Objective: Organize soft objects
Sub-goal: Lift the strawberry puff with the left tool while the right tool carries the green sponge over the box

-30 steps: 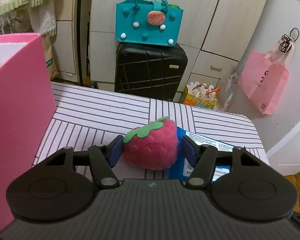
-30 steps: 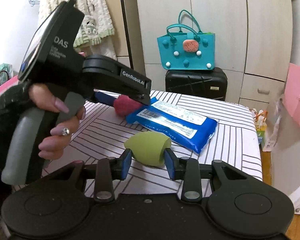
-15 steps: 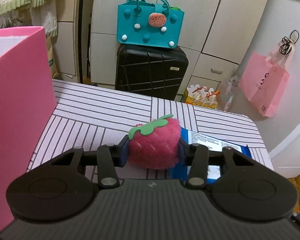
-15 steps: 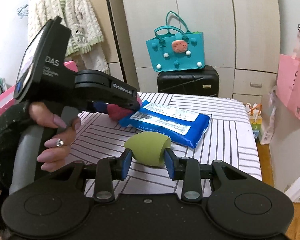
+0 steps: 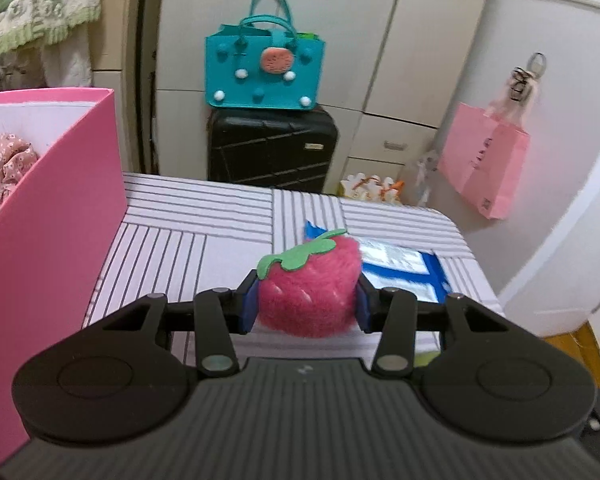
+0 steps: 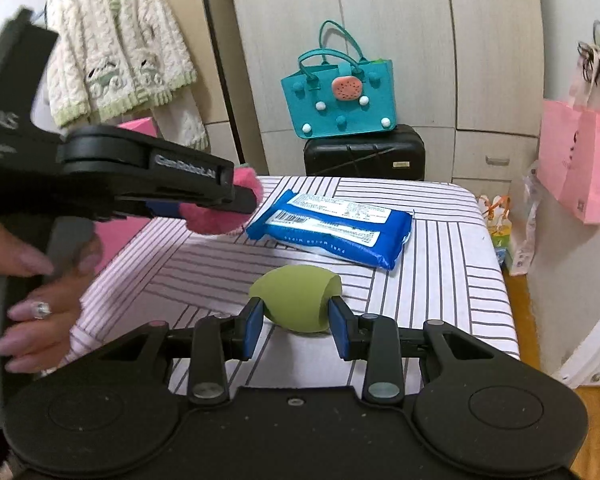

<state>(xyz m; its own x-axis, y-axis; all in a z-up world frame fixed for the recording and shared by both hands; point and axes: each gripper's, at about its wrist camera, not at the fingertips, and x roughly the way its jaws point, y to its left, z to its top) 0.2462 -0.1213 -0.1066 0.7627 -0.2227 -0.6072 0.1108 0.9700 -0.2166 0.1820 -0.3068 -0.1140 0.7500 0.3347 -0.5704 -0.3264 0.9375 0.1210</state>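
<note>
My left gripper [image 5: 305, 302] is shut on a pink plush strawberry [image 5: 308, 284] with a green felt leaf and holds it just above the striped table [image 5: 188, 248]. In the right wrist view the strawberry [image 6: 220, 210] hangs at the left, over the table's left side. My right gripper [image 6: 296, 320] is shut on a green egg-shaped sponge [image 6: 296, 296] low over the table's near part. A blue pack of wipes [image 6: 332, 224] lies flat behind the sponge. A tall pink box [image 5: 48, 216] stands at the left with floral fabric [image 5: 4, 164] inside.
A person's hand [image 6: 40, 280] grips the left gripper's handle. Beyond the table stand a black suitcase [image 5: 272, 148] with a teal felt bag [image 5: 264, 76] on top. A pink paper bag [image 5: 484, 160] hangs at the right. A knitted cardigan [image 6: 116, 52] hangs at the left.
My left gripper closed on the strawberry, then lifted it off the table and carried it toward the pink box. The right gripper kept its hold on the green sponge.
</note>
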